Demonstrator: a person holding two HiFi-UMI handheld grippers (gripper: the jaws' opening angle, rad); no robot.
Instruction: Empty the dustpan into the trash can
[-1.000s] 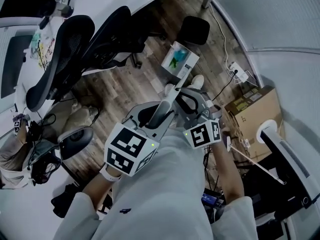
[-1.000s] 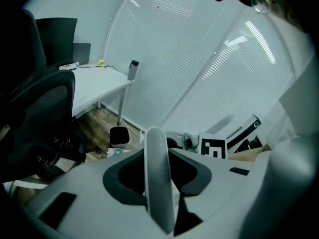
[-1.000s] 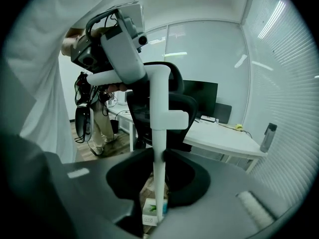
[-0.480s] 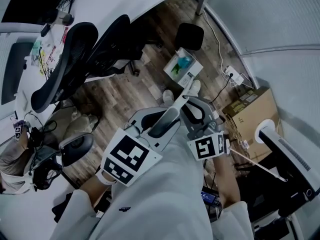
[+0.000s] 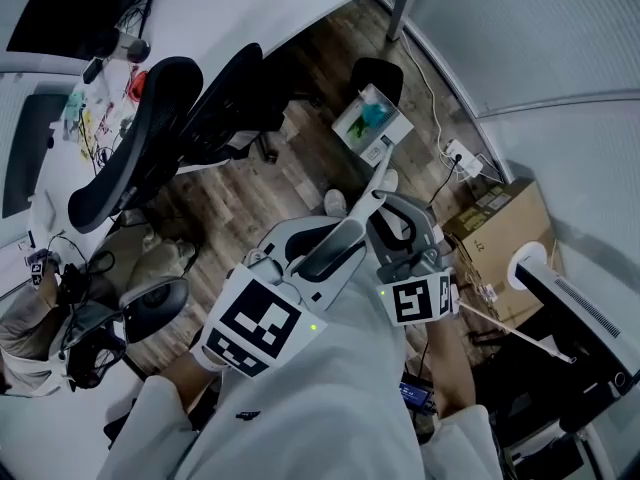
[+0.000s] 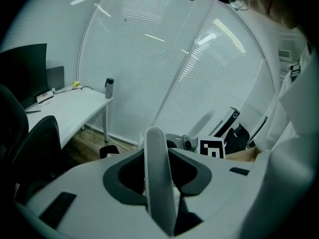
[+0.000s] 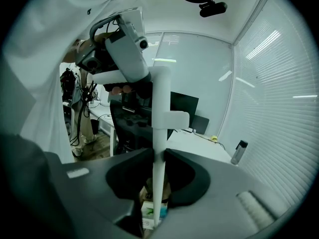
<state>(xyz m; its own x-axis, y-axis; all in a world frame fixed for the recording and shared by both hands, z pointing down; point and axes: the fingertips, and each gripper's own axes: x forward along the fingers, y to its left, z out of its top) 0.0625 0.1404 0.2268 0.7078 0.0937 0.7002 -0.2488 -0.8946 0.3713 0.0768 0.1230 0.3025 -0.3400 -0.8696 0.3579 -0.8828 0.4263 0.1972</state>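
The dustpan (image 5: 371,121) is a white tray holding green and white scraps, on a long white handle (image 5: 372,190). It hangs above the wooden floor, just short of the round black trash can (image 5: 378,74). My left gripper (image 5: 335,240) is shut on the handle's upper end (image 6: 158,183). Further down the handle (image 7: 160,133), my right gripper (image 5: 385,213) is shut on it too; through its jaws the pan's contents (image 7: 149,213) show below. The trash can (image 6: 108,151) also appears in the left gripper view, under the desk.
Two dark office chairs (image 5: 150,148) stand at the left by a white desk (image 5: 250,8). A cardboard box (image 5: 500,233), a power strip (image 5: 462,154) and a white upright device (image 5: 545,278) crowd the right. A slatted blind wall (image 6: 164,59) runs behind.
Both grippers have risen with the handle. The dustpan has lifted and moved away from me, closer to the black trash can.
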